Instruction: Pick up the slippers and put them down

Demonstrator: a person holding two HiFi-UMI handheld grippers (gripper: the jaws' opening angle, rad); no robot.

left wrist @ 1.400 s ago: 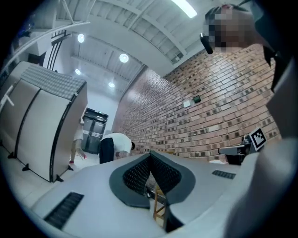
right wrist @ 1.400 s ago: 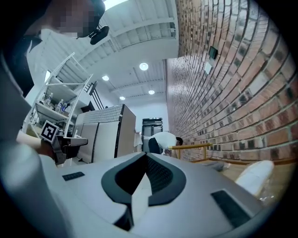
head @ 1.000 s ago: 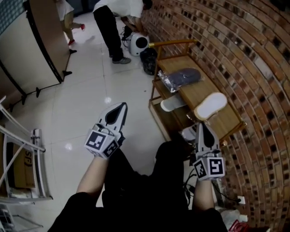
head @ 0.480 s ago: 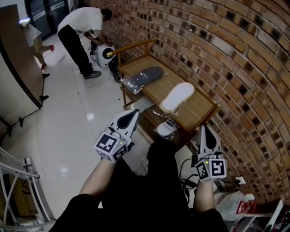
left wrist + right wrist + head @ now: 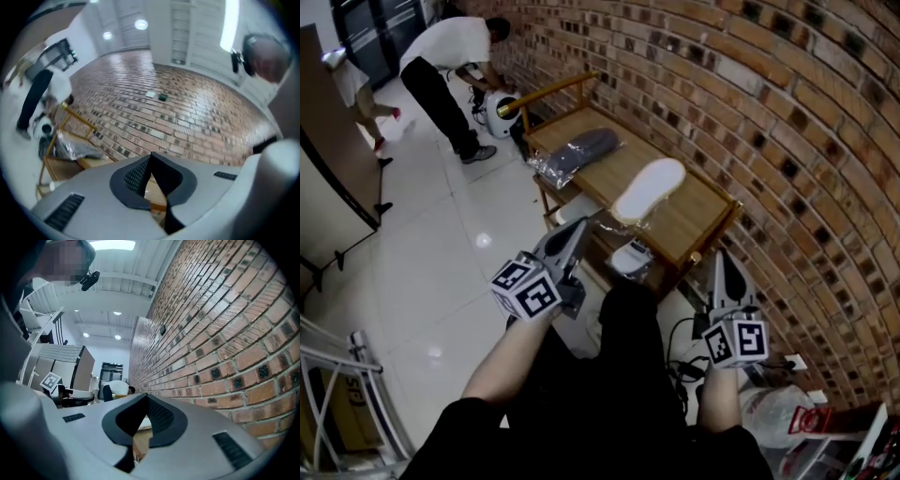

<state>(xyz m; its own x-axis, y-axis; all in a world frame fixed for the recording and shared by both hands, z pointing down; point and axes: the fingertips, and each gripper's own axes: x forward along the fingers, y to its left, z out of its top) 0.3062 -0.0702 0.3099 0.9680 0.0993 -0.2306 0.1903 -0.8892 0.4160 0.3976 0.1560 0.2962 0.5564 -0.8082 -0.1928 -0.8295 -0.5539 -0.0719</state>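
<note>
A white slipper (image 5: 647,187) lies sole up on the top of a wooden bench (image 5: 698,220) against the brick wall. A dark grey slipper (image 5: 584,148) in clear wrap lies at the bench's far end. Two more white slippers (image 5: 630,256) rest on the lower shelf. My left gripper (image 5: 577,228) (image 5: 151,155) is shut and empty, its tip just short of the bench's near left corner. My right gripper (image 5: 720,255) (image 5: 146,396) is shut and empty, by the bench's near right corner, close to the wall.
A brick wall (image 5: 787,141) runs along the right. A person (image 5: 450,56) bends over a white appliance (image 5: 502,105) beyond the bench. Cables (image 5: 680,337) and a plastic bag (image 5: 778,412) lie by my feet. A metal rack (image 5: 337,375) stands at lower left.
The bench has come nearer and more central in the head view. Both grippers have moved toward it, and the left one has rolled, its marker cube now facing more upward.
</note>
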